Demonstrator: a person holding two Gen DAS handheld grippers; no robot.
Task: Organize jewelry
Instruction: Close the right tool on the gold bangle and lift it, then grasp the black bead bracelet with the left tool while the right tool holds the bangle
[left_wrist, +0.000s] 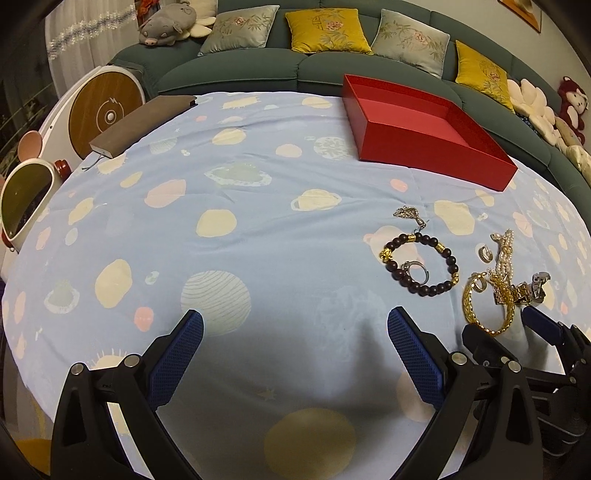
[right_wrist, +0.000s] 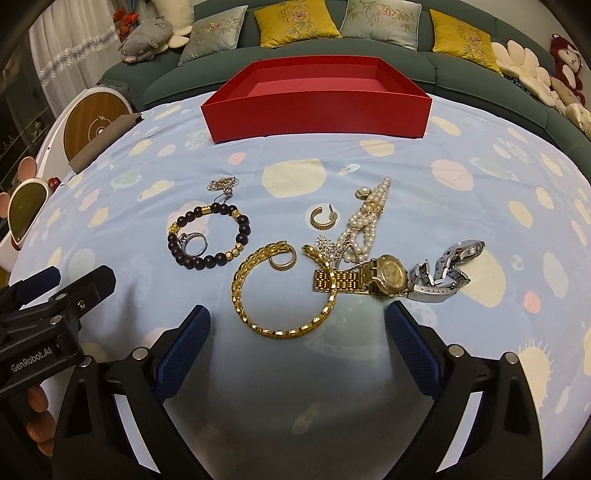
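Jewelry lies loose on the blue planet-print cloth (right_wrist: 295, 369). A dark bead bracelet (right_wrist: 240, 236) (left_wrist: 452, 264) has a silver ring (right_wrist: 194, 243) on it. Beside it lie a gold chain bracelet (right_wrist: 240, 288), a gold watch (right_wrist: 388, 275), a silver watch (right_wrist: 443, 273), a pearl string (right_wrist: 364, 221) and a gold hoop earring (right_wrist: 323, 218). An open red box (right_wrist: 317, 110) (left_wrist: 424, 147) stands behind them. My right gripper (right_wrist: 297, 332) is open, just short of the gold chain bracelet. My left gripper (left_wrist: 295, 332) is open over bare cloth, left of the jewelry.
A green sofa (right_wrist: 480, 70) with cushions and plush toys runs behind the table. A brown notebook (left_wrist: 144, 122) lies at the far left edge, with a white round device (left_wrist: 105, 110) beyond it. The other gripper shows at the lower left of the right wrist view (right_wrist: 55, 295).
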